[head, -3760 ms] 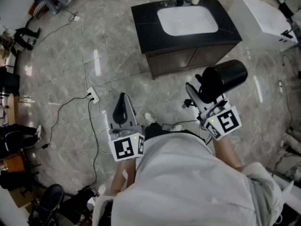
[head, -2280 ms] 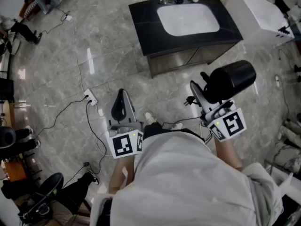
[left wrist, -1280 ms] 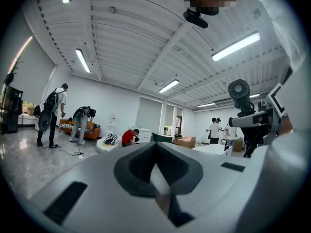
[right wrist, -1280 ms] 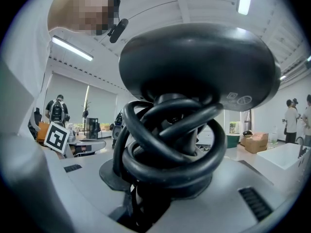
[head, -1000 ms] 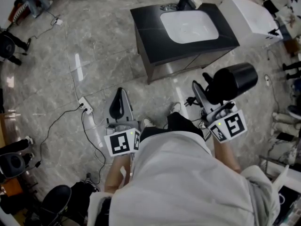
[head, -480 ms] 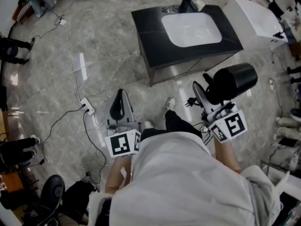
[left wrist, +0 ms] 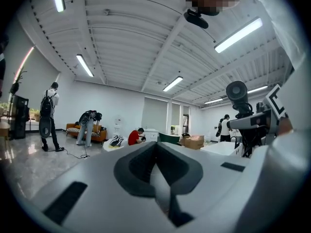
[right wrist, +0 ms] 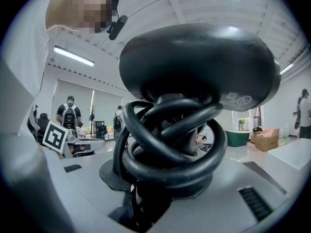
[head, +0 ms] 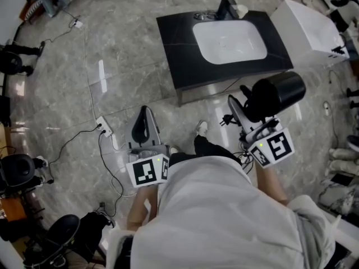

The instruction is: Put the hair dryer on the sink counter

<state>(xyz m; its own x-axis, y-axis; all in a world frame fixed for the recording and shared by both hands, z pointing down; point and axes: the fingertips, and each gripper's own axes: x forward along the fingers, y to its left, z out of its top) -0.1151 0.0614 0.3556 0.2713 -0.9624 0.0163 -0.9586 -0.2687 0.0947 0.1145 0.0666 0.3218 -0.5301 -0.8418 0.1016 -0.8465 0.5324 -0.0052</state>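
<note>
At the far left a white power strip [head: 106,129] lies on the grey marble floor [head: 61,88] with a thin cable running off it. Just right of it the left claw [head: 143,126] points forward over the floor below the person's white shirt [head: 224,217], with its marker cube [head: 147,171] close to the body. The left gripper view shows its two jaws pressed together with nothing between them. Ahead of the person, well apart from both claws, stands the table [head: 175,35], a dark top with a white basin [head: 230,41] sunk into it and a faucet [head: 226,5] at its far edge; the dark surface around the basin is bare. To the right, the right claw [head: 240,106] is clamped on the black hair dryer [head: 275,93]. It holds the dryer in the air over the floor, short of the table's near right corner. In the right gripper view the jaws stand partly apart around the dryer's handle, the black cord [right wrist: 170,144] is coiled round that handle just above them, and the round barrel fills the upper part of the view. A white box-shaped fixture [head: 308,21] sits just beside the table at the far right.
</note>
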